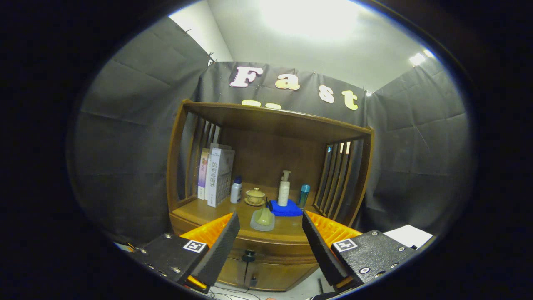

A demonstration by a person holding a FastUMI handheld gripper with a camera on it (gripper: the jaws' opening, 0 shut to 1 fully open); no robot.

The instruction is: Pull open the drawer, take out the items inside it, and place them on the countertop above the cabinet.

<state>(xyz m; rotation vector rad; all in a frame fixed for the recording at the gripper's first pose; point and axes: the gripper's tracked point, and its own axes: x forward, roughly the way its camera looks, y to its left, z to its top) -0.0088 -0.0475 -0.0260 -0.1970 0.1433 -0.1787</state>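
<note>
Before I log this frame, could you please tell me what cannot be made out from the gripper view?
- Drawer contents: front shut, hiding the inside.
- Drawer knob: too small for its shape to show.
- Cabinet doors: lower part cut off by the view's edge and the open jaws of the gripper.
- Books: cover text too small to read.
- Green item on the countertop: too blurred to identify.
</note>
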